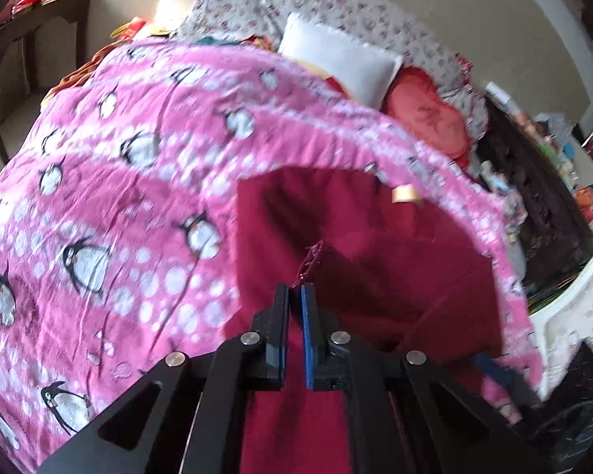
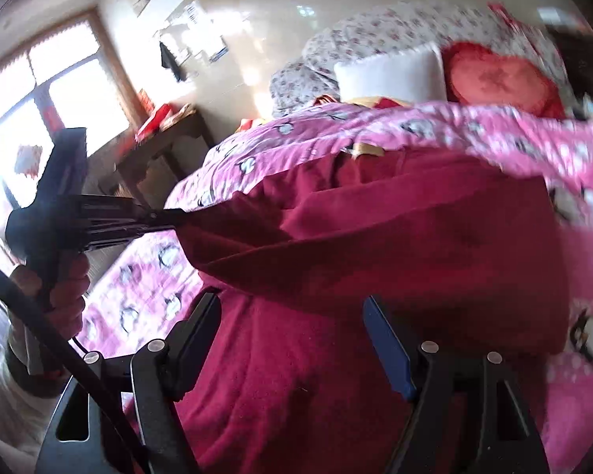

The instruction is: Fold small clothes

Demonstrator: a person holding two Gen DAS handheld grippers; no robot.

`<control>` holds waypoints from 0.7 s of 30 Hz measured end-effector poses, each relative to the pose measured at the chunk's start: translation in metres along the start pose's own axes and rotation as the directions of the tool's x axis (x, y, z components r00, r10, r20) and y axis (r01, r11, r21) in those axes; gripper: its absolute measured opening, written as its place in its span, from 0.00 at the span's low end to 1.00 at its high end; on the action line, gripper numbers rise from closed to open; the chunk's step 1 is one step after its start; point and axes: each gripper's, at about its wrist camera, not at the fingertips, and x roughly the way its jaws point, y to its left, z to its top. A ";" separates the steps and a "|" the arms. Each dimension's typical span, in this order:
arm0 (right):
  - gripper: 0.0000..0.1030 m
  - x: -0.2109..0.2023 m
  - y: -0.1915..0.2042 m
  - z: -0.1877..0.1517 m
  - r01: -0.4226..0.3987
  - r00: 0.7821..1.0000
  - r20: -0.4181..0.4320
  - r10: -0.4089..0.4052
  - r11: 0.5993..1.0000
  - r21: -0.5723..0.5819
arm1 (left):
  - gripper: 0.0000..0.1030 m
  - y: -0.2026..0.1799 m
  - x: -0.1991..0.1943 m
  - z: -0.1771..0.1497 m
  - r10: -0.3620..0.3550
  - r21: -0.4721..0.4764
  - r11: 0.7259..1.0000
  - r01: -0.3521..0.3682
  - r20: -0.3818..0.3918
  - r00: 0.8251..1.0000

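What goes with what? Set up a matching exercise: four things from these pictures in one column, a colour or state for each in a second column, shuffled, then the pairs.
Column one:
1. left gripper
2. right gripper
3. blanket
4. pillow

Column two:
A. white, at the head of the bed
B. open, above the garment
C. shut on the garment's edge
D. pink with penguins

Pairs: 1-C, 2-B, 3-D, 4-A
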 end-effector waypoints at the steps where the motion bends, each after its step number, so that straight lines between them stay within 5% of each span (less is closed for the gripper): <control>1: 0.77 0.002 0.007 0.001 0.025 1.000 0.001 -0.025 0.999 -0.047 | 0.06 0.006 0.004 -0.004 0.004 -0.010 1.000 -0.004 -0.013 1.000; 6: 0.77 0.030 0.030 0.005 0.002 0.997 -0.077 -0.013 0.989 -0.148 | 0.06 0.029 0.009 -0.020 -0.042 -0.096 0.995 0.036 -0.060 0.997; 9: 0.74 0.052 0.046 -0.003 -0.032 0.986 -0.169 -0.005 0.976 -0.216 | 0.06 0.033 -0.014 -0.027 -0.095 -0.125 0.988 0.088 -0.052 0.994; 13: 0.73 0.064 0.050 0.000 -0.050 0.984 -0.178 0.007 0.971 -0.234 | 0.06 0.025 -0.053 -0.025 -0.154 -0.117 0.981 0.153 -0.001 0.988; 17: 0.73 0.072 0.039 0.043 0.031 0.998 -0.053 -0.042 0.981 -0.189 | 0.11 0.024 -0.056 0.000 -0.057 -0.133 0.989 0.064 0.060 0.997; 19: 0.73 0.080 0.024 0.064 0.016 0.999 -0.042 -0.021 0.993 -0.119 | 0.34 0.035 -0.047 0.013 0.008 -0.177 0.984 0.005 0.071 0.997; 21: 0.73 0.090 0.005 0.080 0.014 0.998 -0.053 -0.015 0.999 -0.030 | 0.41 0.047 -0.035 0.021 0.035 -0.200 0.979 -0.024 0.051 0.998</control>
